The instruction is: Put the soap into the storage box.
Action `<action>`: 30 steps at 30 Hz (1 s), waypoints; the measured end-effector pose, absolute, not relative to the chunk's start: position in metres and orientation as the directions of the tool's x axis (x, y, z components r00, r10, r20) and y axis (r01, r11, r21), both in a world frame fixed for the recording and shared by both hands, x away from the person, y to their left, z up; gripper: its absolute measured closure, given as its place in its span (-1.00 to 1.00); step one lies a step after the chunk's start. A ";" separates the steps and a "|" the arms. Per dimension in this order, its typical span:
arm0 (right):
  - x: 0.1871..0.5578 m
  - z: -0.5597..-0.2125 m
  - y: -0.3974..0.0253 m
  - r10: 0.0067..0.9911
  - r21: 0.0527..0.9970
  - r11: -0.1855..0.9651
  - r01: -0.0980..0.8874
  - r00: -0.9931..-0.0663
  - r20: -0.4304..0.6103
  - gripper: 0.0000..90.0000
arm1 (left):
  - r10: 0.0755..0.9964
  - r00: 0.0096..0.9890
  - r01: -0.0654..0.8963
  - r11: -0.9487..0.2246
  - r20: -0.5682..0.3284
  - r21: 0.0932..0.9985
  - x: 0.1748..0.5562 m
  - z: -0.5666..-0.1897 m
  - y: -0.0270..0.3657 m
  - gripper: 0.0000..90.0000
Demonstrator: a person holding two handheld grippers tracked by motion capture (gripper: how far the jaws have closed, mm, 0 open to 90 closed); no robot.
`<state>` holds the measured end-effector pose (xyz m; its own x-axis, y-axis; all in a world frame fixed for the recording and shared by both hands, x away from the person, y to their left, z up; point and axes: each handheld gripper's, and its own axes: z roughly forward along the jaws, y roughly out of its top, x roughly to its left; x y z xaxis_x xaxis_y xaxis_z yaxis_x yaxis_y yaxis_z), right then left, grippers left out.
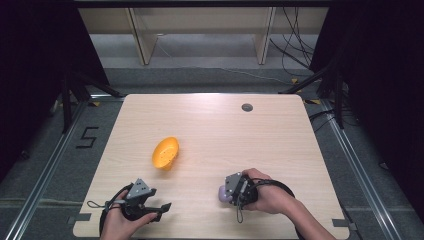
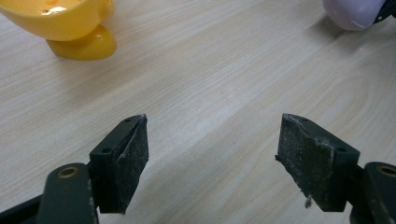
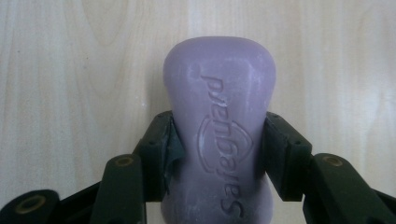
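We see a pale wooden worktop (image 1: 210, 125) with rounded corners, and we take the orange bowl (image 1: 165, 152) lying tipped on its side a little left of the middle as our landmark. Far beyond the bowl, towards the back edge and to its right, a small dark round cap (image 1: 247, 107) sits flush in the wood.

Nearer the person than the bowl and to its left, the left tool (image 1: 159, 210) is held low by the left hand (image 1: 120, 222) close to the front edge of the worktop. Its jaws stand wide apart with bare wood grain between them and nothing in their hold; in the left gripper view the bowl (image 2: 65, 23) lies ahead and to the left, resting on its foot and rim.

To the right of the bowl and nearer the person, the right hand (image 1: 267, 195) holds the right tool (image 1: 223, 192), whose jaws are closed on both flanks of a lilac soap bar (image 3: 219, 135). The bar bears raised lettering and a waisted shape, and it juts forward past the pads over the worktop. From the high view the bar (image 1: 222, 193) appears to sit low on the wood, though we cannot tell whether it touches. The bar is the smallest thing here, well apart from the bowl.
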<state>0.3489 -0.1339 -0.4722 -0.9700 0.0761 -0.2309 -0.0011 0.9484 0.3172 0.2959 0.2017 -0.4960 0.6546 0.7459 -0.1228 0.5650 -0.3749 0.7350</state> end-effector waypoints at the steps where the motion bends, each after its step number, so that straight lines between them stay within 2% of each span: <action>1: 0.346 -0.471 -0.135 0.101 0.324 0.946 0.018 -0.966 -0.239 0.11 | 0.742 0.660 0.564 -0.379 -0.123 0.734 0.296 -0.496 0.202 -0.46; 4: 0.343 -0.468 -0.137 0.114 0.339 0.941 0.019 -0.958 -0.264 0.11 | 0.741 0.659 0.564 -0.378 -0.125 0.734 0.296 -0.496 0.202 -0.46; 6: 0.343 -0.465 -0.139 0.066 0.371 0.927 -0.062 -0.944 -0.323 0.11 | 0.745 0.656 0.567 -0.382 -0.119 0.730 0.297 -0.497 0.201 -0.46; 7: 0.339 -0.464 -0.140 0.108 0.382 0.924 -0.023 -0.942 -0.319 0.11 | 0.747 0.648 0.576 -0.357 -0.145 0.735 0.295 -0.497 0.199 -0.46; 10: 0.337 -0.461 -0.142 0.091 0.392 0.918 -0.056 -0.934 -0.346 0.11 | 0.743 0.659 0.564 -0.381 -0.121 0.733 0.296 -0.497 0.199 -0.46; 11: 0.333 -0.459 -0.144 0.117 0.396 0.917 -0.040 -0.924 -0.365 0.11 | 0.741 0.658 0.566 -0.368 -0.135 0.738 0.295 -0.497 0.199 -0.46; 12: 0.334 -0.458 -0.144 0.089 0.396 0.915 -0.082 -0.914 -0.395 0.11 | 0.740 0.660 0.564 -0.376 -0.128 0.735 0.296 -0.497 0.199 -0.46; 13: 0.329 -0.455 -0.146 0.102 0.405 0.910 -0.084 -0.903 -0.417 0.11 | 0.741 0.658 0.565 -0.369 -0.134 0.738 0.296 -0.497 0.199 -0.46; 14: 0.325 -0.454 -0.147 0.145 0.419 0.907 -0.045 -0.901 -0.410 0.11 | 0.741 0.658 0.565 -0.369 -0.134 0.738 0.296 -0.497 0.199 -0.46; 15: 0.325 -0.453 -0.147 0.120 0.421 0.904 -0.077 -0.898 -0.423 0.11 | 0.741 0.656 0.570 -0.362 -0.143 0.738 0.296 -0.497 0.198 -0.46; 20: 0.317 -0.448 -0.149 0.138 0.430 0.898 -0.093 -0.870 -0.474 0.11 | 0.737 0.661 0.565 -0.367 -0.140 0.739 0.297 -0.494 0.197 -0.45; 23: 0.312 -0.445 -0.148 0.142 0.433 0.894 -0.114 -0.845 -0.516 0.11 | 0.723 0.672 0.559 -0.355 -0.159 0.749 0.298 -0.490 0.193 -0.44; 25: 0.310 -0.445 -0.148 0.144 0.438 0.891 -0.117 -0.844 -0.517 0.11 | 0.707 0.677 0.568 -0.327 -0.203 0.755 0.301 -0.483 0.188 -0.43; 26: 0.306 -0.444 -0.147 0.177 0.442 0.892 -0.095 -0.826 -0.535 0.11 | 0.694 0.687 0.559 -0.314 -0.216 0.768 0.303 -0.479 0.184 -0.42; 30: 0.301 -0.444 -0.145 0.198 0.454 0.885 -0.101 -0.801 -0.564 0.11 | 0.658 0.715 0.545 -0.311 -0.237 0.778 0.309 -0.463 0.169 -0.41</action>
<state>0.3010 -0.1455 -0.4443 -0.8014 0.1979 -0.5644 -0.1010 0.8853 0.4539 0.3093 0.1693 -0.4633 0.7147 0.6580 -0.2373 0.5450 -0.3113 0.7785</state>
